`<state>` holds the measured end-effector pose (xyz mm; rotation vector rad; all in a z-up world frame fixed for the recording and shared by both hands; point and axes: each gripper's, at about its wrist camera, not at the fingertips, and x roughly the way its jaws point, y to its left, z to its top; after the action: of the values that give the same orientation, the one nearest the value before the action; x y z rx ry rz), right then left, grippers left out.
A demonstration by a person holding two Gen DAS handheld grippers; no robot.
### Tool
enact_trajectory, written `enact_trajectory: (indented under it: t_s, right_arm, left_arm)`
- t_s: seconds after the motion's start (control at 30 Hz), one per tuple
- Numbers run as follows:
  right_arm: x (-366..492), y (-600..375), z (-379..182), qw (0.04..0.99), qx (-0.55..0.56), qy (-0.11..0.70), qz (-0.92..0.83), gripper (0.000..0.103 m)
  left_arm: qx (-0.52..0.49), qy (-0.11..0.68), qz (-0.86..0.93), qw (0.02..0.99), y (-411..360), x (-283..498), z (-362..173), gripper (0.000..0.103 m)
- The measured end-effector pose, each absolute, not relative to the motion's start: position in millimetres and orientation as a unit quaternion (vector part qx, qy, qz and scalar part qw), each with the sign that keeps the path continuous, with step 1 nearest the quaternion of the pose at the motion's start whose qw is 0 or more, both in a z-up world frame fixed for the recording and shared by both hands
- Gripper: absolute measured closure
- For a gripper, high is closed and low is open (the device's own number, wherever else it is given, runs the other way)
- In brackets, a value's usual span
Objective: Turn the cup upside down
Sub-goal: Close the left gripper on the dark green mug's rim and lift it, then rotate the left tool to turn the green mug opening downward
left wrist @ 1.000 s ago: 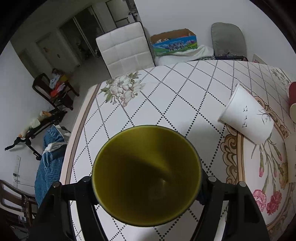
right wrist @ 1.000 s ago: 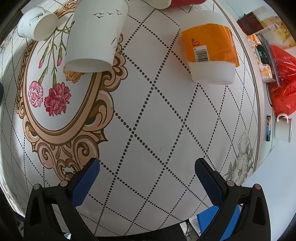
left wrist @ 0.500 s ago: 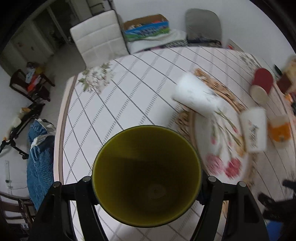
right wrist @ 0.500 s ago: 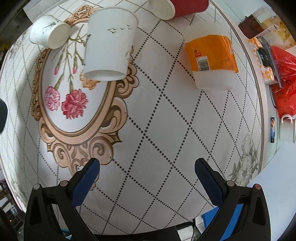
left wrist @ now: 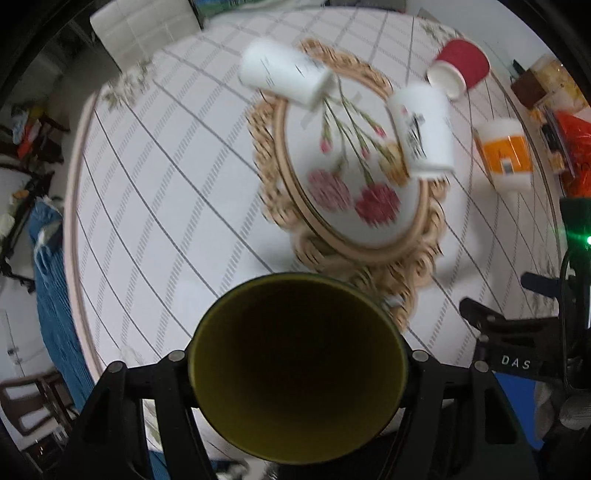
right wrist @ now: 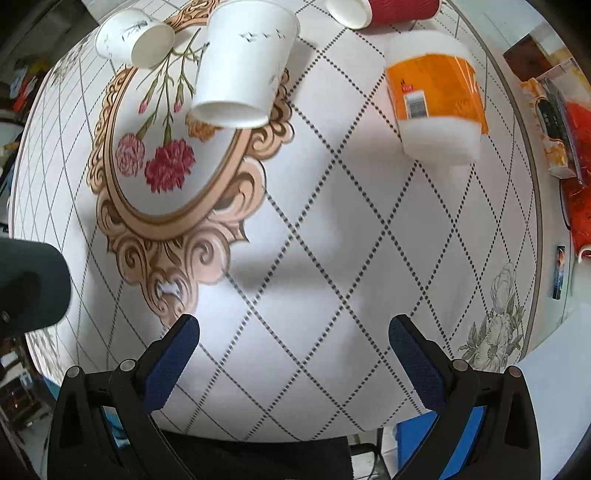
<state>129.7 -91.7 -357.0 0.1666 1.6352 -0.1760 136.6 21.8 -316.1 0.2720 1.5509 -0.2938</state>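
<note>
My left gripper [left wrist: 297, 363] is shut on a dark cup with an olive-yellow inside [left wrist: 297, 369]. The cup is held above the table's near edge, its mouth facing the camera and tipped down toward the tabletop. The same cup shows as a dark rounded shape at the left edge of the right wrist view [right wrist: 31, 286]. My right gripper [right wrist: 293, 350] is open and empty, hovering over the checked tablecloth [right wrist: 332, 258] near the front edge.
Two white paper cups [right wrist: 243, 66] [right wrist: 135, 38], a red cup [right wrist: 384, 11] and an orange-labelled cup [right wrist: 436, 96] lie on their sides on the table. Red bags and boxes [right wrist: 565, 122] sit at the right edge. A white chair [left wrist: 144, 26] stands beyond the table.
My left gripper has swung right and tilted downward with the cup, so the table's floral centre and the other cups came into view. My right gripper has drawn back slightly.
</note>
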Motion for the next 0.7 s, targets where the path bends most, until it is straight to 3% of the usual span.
enact_trajectory:
  t_s: [0.33, 0.7]
  right_arm:
    - [83.2, -124.9, -361.5, 0.670, 0.069, 0.737, -0.059, 0.000]
    - [59.2, -147.9, -348.6, 0.679, 0.064, 0.730, -0.051, 0.000]
  left_arm:
    - [0.005, 0.791, -0.121, 0.600, 3.7, 90.6, -349.1, 0.036]
    - [-0.041, 0.817, -0.081, 0.569, -9.4, 102.5, -393.2, 0.036]
